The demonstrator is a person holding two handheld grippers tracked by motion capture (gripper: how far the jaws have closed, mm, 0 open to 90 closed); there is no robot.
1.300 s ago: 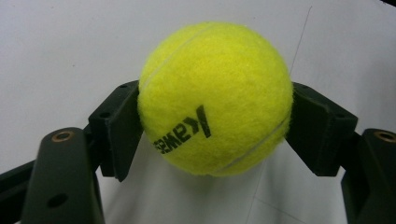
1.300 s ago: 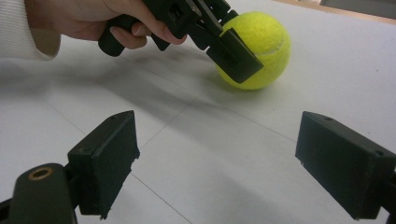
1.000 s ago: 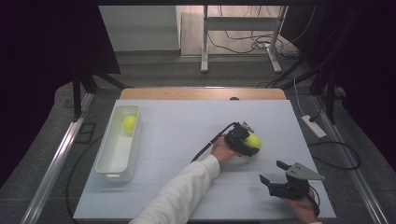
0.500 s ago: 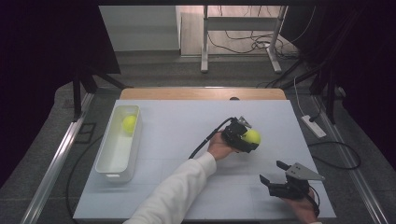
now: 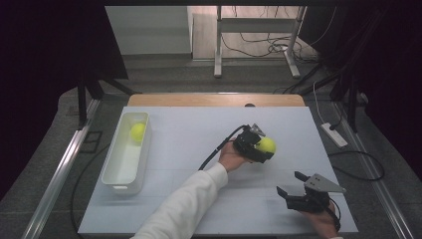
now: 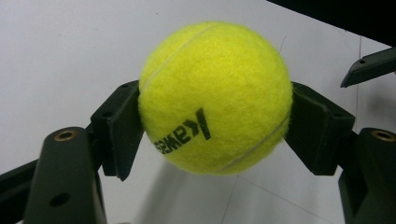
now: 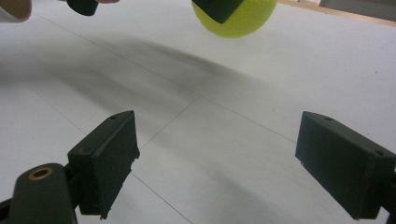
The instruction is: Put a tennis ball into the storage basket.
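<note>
Left hand-held gripper [image 5: 260, 147] pinching tennis ball [image 5: 266, 145], right hand-held gripper [image 5: 293, 188] spread nearby, bin [image 5: 113, 174] w/ 2nd ball [image 5: 138, 132] far left

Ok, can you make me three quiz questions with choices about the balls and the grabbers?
1. Where is the other ball?
A. in the white tub
B. on the floor
C. on the wooden strip

2. How many yellow balls are there?
A. one
B. two
C. four

3. What is the right gripper doing?
A. squeezing a ball
B. holding a cable
C. open, holding nothing

Answers: 1 A, it lies at the tub's far end. 2 B, one in the tub, one ball clamped in the left gripper. 3 C, bare table between its jaws.
</note>
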